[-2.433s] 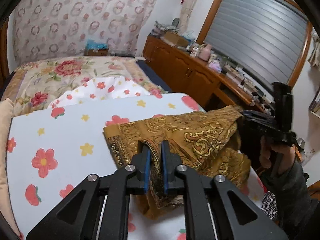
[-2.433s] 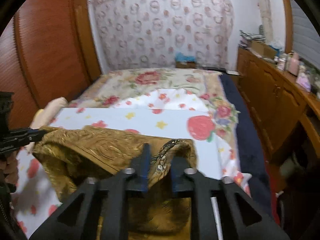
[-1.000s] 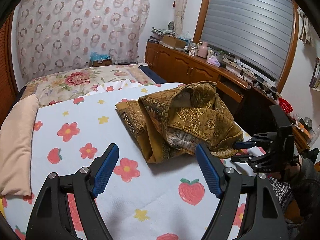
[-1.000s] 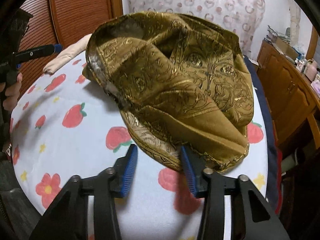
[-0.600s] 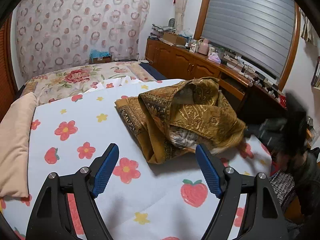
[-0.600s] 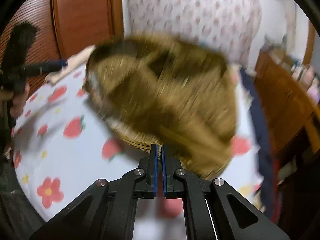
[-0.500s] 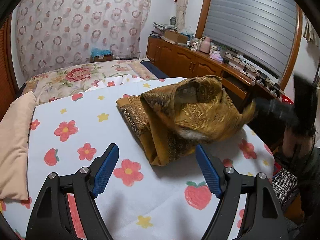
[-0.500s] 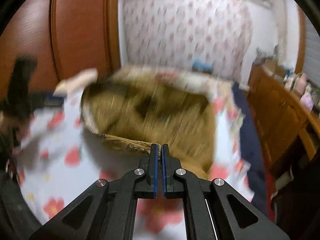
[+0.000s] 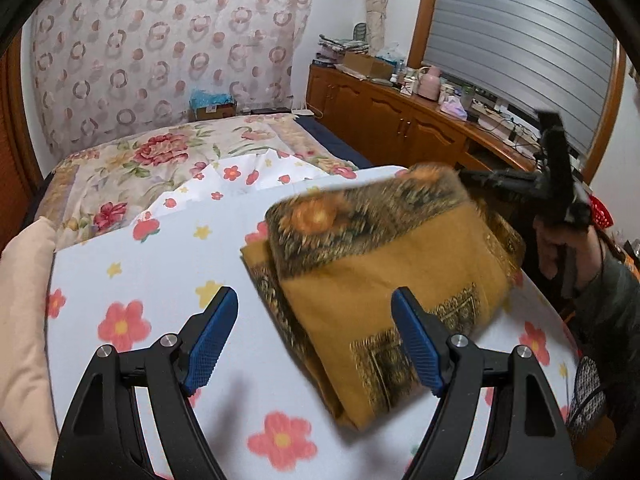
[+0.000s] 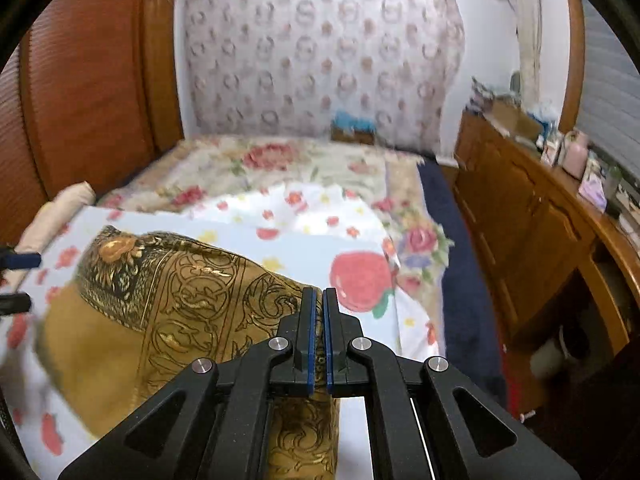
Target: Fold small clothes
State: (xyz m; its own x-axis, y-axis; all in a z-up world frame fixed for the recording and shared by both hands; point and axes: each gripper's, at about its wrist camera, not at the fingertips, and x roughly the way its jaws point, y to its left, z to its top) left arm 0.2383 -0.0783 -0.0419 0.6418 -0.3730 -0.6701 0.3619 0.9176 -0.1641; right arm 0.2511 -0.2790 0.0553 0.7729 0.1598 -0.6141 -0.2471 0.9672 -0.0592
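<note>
Here the right gripper [image 10: 318,340] pinches the gold cloth [image 9: 384,264] over the flowered sheet [image 9: 132,264]; left gripper [image 9: 316,336] wide.

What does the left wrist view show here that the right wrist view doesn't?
Only the left wrist view: the open left gripper above the bedsheet, and the hand carrying the right gripper. Only the right wrist view: the right gripper's fingers shut on the golden cloth, and a wooden headboard. Both: cloth, bedsheet, wooden cabinet.
</note>
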